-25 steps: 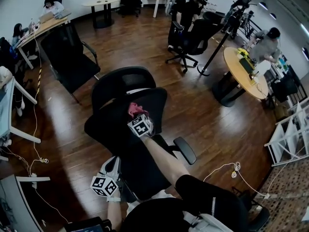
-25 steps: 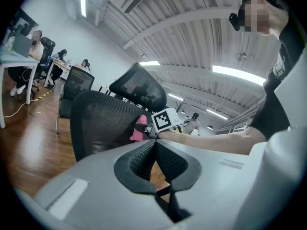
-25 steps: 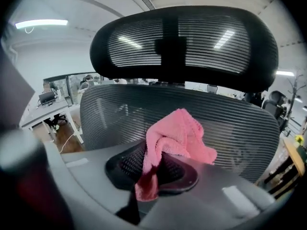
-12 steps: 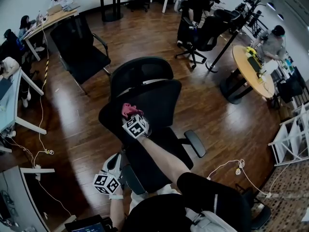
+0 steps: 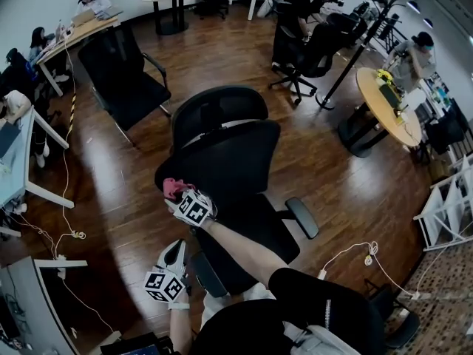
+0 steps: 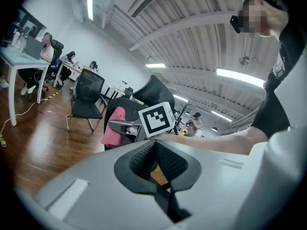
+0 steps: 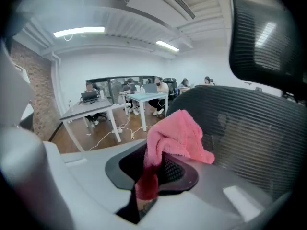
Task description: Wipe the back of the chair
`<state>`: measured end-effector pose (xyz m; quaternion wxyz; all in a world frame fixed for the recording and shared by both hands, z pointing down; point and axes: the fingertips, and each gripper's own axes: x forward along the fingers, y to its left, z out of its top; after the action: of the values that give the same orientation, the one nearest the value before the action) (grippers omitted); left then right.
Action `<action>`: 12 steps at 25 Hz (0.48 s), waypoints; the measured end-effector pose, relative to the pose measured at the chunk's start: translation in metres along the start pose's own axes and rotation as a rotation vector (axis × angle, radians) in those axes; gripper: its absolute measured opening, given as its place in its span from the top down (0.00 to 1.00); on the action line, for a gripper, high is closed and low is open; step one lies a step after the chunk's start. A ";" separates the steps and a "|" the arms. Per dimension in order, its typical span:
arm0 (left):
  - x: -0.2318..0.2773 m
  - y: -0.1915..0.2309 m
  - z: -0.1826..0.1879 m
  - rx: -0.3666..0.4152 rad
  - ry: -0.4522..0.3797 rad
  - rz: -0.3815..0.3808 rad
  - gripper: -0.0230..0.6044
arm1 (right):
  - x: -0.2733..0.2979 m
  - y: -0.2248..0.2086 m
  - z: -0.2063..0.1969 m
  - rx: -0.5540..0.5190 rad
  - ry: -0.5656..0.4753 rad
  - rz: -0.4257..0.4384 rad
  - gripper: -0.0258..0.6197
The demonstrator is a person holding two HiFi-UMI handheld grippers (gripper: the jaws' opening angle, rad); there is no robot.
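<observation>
A black mesh office chair stands in front of me, its back (image 5: 225, 161) below the headrest (image 5: 218, 113). My right gripper (image 5: 181, 195) is shut on a pink cloth (image 5: 174, 188) and holds it against the left edge of the chair back. In the right gripper view the cloth (image 7: 175, 138) hangs out of the jaws, with the mesh back (image 7: 249, 128) just to its right. My left gripper (image 5: 174, 253) hangs lower, beside the seat, shut and holding nothing. Its own view shows the closed left gripper (image 6: 154, 150) and, beyond it, the pink cloth (image 6: 113, 128).
A second black chair (image 5: 118, 72) stands at the back left. Desks (image 5: 18, 161) with seated people line the left side. A round table (image 5: 384, 106) is at the right, more chairs and people are at the back. Cables (image 5: 355, 257) lie on the wooden floor.
My right gripper has carried the pink cloth leftward and slightly down across the chair back, from near its middle to its left edge. The left gripper has hardly moved.
</observation>
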<state>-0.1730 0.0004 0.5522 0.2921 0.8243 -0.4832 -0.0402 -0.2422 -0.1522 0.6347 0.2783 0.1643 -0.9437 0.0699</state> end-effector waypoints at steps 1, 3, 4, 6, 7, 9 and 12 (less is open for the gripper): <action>-0.001 -0.001 -0.001 0.000 0.002 0.002 0.98 | 0.003 0.011 0.001 -0.013 -0.005 0.040 0.90; -0.001 -0.002 -0.002 0.002 0.006 0.006 0.98 | 0.008 0.027 -0.001 -0.036 -0.008 0.102 0.90; -0.001 -0.002 -0.002 0.003 0.008 0.008 0.98 | 0.009 0.030 -0.003 -0.042 -0.006 0.119 0.90; -0.001 -0.004 -0.003 0.007 0.013 0.015 0.98 | 0.010 0.027 -0.010 -0.038 0.000 0.122 0.90; 0.001 -0.005 -0.004 0.008 0.016 0.017 0.98 | 0.008 0.021 -0.013 -0.029 0.003 0.115 0.90; 0.005 -0.008 -0.007 0.011 0.026 0.018 0.98 | 0.002 0.004 -0.021 -0.006 0.010 0.087 0.90; 0.011 -0.013 -0.011 0.013 0.039 0.016 0.98 | -0.008 -0.028 -0.036 0.039 0.026 0.023 0.90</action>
<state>-0.1534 0.0006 0.5567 0.2963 0.8229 -0.4845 -0.0187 -0.2081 -0.1687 0.6613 0.2865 0.1578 -0.9403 0.0937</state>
